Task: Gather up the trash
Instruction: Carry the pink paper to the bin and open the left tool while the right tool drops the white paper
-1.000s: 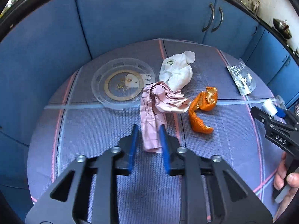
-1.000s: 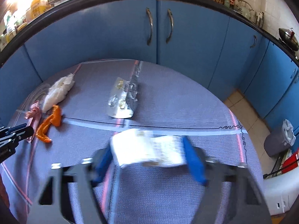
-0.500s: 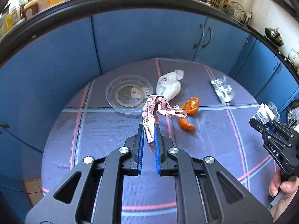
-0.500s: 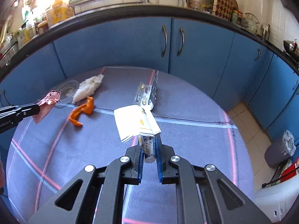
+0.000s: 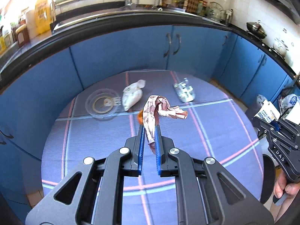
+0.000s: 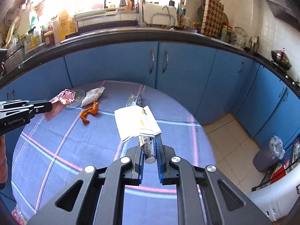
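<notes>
My left gripper (image 5: pixel 149 129) is shut on a crumpled pink wrapper (image 5: pixel 161 110), which hangs above the round table (image 5: pixel 187 150). In the right wrist view the same gripper (image 6: pixel 49 105) comes in from the left with the pink wrapper (image 6: pixel 63 97). A white printed packet (image 6: pixel 135 121) is clamped in my shut right gripper (image 6: pixel 149 138), also off the table. At the right edge of the left wrist view that gripper (image 5: pixel 270 121) carries the packet (image 5: pixel 267 112).
On the table lie a white crumpled tissue (image 5: pixel 132 97), an orange peel (image 6: pixel 89 112), a foil blister pack (image 5: pixel 184 92) and a clear plastic lid (image 5: pixel 102 103). Blue cabinets (image 6: pixel 187 71) ring the table. A grey lined bin (image 6: pixel 268 154) stands on the floor to the right.
Both grippers closed on their items lying on the table, the pink wrapper and the white packet. Both then rose and drew back from the table with them.
</notes>
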A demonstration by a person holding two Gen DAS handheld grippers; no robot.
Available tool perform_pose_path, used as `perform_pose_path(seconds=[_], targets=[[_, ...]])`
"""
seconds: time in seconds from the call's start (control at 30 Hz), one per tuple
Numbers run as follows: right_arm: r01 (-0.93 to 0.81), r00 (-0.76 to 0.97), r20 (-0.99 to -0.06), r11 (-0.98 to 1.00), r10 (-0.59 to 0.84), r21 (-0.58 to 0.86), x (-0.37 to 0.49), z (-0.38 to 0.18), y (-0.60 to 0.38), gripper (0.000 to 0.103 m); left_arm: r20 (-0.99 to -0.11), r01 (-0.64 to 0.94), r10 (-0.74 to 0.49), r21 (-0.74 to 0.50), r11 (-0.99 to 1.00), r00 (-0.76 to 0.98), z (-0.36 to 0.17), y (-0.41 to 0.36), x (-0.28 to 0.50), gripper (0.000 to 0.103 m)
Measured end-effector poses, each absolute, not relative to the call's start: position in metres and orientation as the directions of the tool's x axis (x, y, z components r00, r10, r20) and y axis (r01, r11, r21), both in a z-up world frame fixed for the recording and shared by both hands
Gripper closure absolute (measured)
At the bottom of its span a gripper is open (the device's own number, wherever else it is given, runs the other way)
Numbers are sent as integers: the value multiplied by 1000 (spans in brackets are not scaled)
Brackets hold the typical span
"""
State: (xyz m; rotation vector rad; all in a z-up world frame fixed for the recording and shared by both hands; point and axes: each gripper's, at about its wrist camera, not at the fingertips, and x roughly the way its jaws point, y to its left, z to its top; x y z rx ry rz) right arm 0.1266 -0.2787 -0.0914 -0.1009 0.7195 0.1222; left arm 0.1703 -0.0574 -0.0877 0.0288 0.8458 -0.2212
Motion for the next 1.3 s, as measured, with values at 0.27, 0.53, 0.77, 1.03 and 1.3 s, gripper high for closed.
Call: perform_pose_path(seconds=[0.27,0.53,0.77,1.03,1.3], targets=[[-105,792,-610,992,44,-65,82,-63,-310,91,-713,277,-218,-35,960,667,-60,-98,145,92],[-33,819,-573,997,-12,-69,39,-46,-349,91,-693,374,-275,-9,927,667,-43,-155,119,92],[63,821,-563,996,-92,-71,4,-44,-395,91,-685,492,-350,14,870,639,-34,-224,94,92],[142,809,-566,987,-158,-71,-29,-47,-437,90,-678,585,-409,39,810,611,-26,-285,73,92],[189,819,-541,980,-192,-62,-49,-45,-462,89,-670,643,-446,63,763,594,-19,-330,54,92]])
